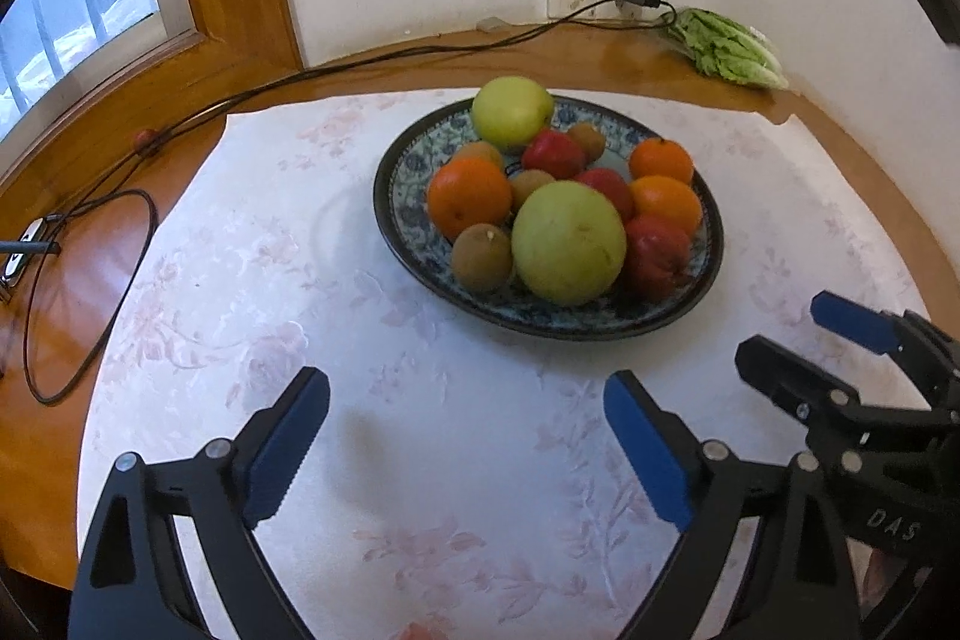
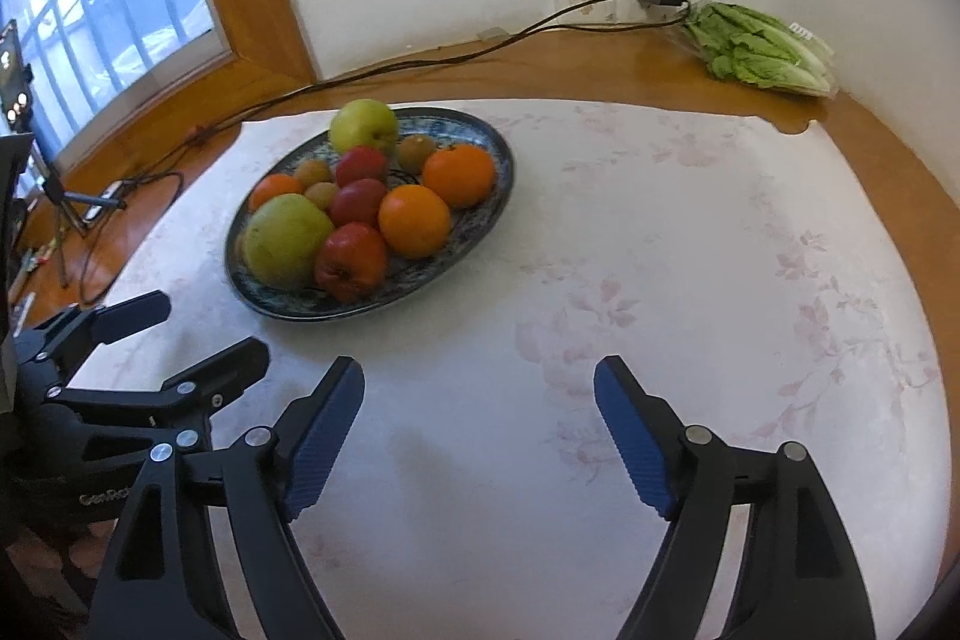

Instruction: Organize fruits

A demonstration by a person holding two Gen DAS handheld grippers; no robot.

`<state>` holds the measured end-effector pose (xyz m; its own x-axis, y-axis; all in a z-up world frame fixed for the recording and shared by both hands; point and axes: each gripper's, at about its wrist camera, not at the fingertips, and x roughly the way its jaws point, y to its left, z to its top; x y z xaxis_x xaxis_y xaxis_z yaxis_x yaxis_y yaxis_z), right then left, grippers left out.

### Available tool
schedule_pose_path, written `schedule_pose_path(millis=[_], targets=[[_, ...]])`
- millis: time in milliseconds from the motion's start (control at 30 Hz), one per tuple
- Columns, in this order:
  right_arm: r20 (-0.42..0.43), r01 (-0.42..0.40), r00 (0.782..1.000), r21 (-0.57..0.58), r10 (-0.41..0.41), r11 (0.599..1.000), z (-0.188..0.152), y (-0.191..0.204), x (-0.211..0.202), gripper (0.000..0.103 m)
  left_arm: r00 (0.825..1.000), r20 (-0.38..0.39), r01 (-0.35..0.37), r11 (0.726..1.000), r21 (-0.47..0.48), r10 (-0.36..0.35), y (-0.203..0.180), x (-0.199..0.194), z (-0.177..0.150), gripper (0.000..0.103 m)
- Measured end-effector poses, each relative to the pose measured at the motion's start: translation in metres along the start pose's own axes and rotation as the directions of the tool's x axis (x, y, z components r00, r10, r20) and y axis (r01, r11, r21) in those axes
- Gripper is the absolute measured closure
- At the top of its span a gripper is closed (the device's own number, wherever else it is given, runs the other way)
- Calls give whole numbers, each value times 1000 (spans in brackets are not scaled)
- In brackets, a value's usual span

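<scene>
A blue patterned plate (image 1: 396, 196) (image 2: 486, 142) sits on the white floral cloth, piled with fruit: two green apples (image 1: 567, 241) (image 2: 285, 238), three oranges (image 1: 468, 195) (image 2: 414, 219), red apples (image 1: 657, 256) (image 2: 351, 259) and several brown kiwis (image 1: 482, 257). My left gripper (image 1: 465, 400) is open and empty, above the cloth just in front of the plate. My right gripper (image 2: 480, 388) is open and empty, to the right of the plate; it also shows at the right edge of the left wrist view (image 1: 786, 328).
The white cloth (image 2: 690, 250) covers a round wooden table. A bag of lettuce (image 1: 729, 49) (image 2: 762, 52) lies at the back right by the wall. A black cable (image 1: 360, 61) runs from a wall plug along the table's back and left side. A window is at left.
</scene>
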<state>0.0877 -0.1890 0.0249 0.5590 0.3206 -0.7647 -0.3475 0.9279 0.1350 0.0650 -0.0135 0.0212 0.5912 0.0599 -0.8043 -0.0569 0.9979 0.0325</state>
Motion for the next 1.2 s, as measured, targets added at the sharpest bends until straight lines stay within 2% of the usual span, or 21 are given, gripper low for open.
schedule_pose_path(millis=[133,500,1200], targets=[[-4,21,1000,6,-21,1000,-1,-4,5,22,1000,-20,-3,1000,-3,3,-2,8,-3,7],[-4,26,1000,9,-26,1000,-3,-5,9,21,1000,5,-14,999,-39,14,4,12,-2,0],[1,24,1000,6,-24,1000,-4,-5,9,19,1000,14,-16,999,-40,17,4,11,-3,0]])
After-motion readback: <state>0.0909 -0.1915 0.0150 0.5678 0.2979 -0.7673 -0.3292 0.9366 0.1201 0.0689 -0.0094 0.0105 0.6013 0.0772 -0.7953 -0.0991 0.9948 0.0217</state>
